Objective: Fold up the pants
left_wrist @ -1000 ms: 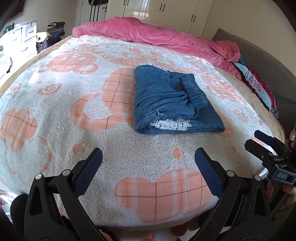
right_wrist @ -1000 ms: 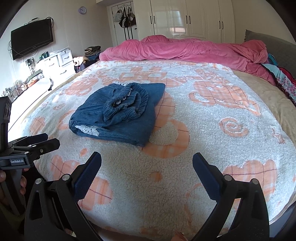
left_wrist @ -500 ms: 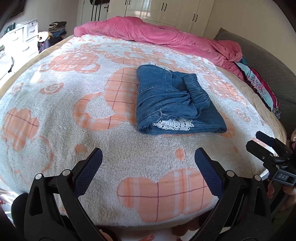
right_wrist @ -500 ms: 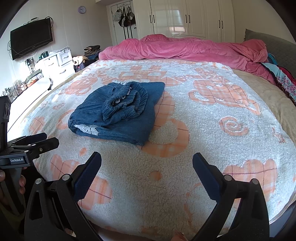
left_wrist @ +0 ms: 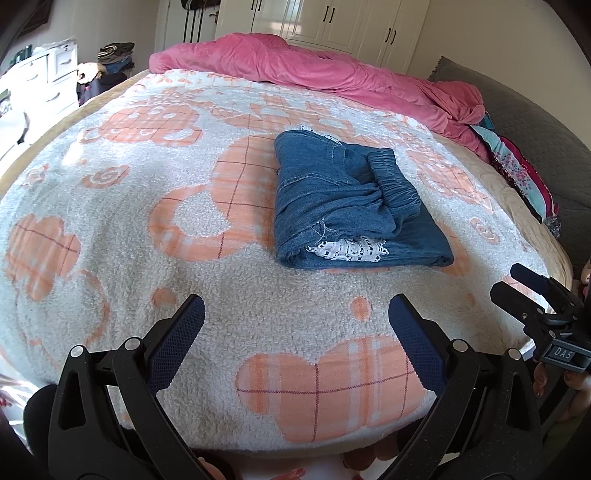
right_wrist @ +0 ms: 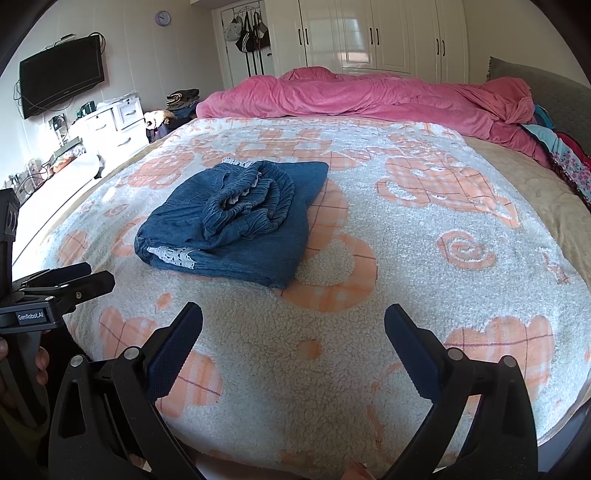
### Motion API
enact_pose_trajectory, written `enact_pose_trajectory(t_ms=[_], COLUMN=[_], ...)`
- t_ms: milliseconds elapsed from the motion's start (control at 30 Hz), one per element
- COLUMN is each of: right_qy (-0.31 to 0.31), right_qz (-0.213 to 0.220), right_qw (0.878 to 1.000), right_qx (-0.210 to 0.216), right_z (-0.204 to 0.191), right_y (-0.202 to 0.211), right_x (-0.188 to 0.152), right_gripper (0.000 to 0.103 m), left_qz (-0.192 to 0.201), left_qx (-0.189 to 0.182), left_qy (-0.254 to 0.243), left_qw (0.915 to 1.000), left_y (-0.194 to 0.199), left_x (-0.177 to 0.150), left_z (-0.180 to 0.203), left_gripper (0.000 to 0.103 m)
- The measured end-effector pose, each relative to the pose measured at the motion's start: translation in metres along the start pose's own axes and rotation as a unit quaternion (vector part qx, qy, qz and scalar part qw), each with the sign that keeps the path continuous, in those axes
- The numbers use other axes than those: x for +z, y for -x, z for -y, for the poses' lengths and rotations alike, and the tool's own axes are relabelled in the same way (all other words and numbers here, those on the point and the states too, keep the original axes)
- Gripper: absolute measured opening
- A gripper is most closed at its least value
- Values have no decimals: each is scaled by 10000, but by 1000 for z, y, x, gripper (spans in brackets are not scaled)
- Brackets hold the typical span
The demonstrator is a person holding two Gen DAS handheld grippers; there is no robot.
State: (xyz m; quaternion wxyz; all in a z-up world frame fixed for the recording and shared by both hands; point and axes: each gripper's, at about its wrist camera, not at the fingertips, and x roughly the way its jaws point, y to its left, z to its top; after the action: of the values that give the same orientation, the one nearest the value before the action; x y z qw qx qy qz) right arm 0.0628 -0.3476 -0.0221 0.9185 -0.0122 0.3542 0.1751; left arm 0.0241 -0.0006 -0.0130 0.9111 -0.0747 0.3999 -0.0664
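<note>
Home bedroom: a big bed (right_wrist: 517, 206) w/ fleece blanket (right_wrist: 406, 258) & pink duvet (right_wrist: 351, 98) is filling both views. White wardrobes (right_wrist: 373, 35), wall TV (right_wrist: 61, 75) & drawers (right_wrist: 122, 123) are lining the walls.

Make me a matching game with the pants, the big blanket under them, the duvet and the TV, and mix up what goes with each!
Things:
1. pants
2. blanket
3. duvet
4. TV

Descriptions:
A. pink, heaped along the far edge of the bed
B. black, on the wall
C. blue denim, folded into a bundle
D. white fleece with orange patterns

Pairs: 1-C, 2-D, 3-A, 4-B
</note>
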Motion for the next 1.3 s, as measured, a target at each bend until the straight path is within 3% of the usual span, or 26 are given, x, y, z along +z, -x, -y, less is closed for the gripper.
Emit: enact_pose_trajectory(t_ms=[1300], right_qy=[-11], right_qz=[-121], right_qw=[9998], right_qx=[-157], right_z=[1], right_y=[-9], right_x=[-2], right_gripper=[98], left_qz=[1], left_qx=[62], left_qy=[-32], left_qw=[10000], left_y=[0], left_x=[-2], left_z=[3], left_gripper=[94])
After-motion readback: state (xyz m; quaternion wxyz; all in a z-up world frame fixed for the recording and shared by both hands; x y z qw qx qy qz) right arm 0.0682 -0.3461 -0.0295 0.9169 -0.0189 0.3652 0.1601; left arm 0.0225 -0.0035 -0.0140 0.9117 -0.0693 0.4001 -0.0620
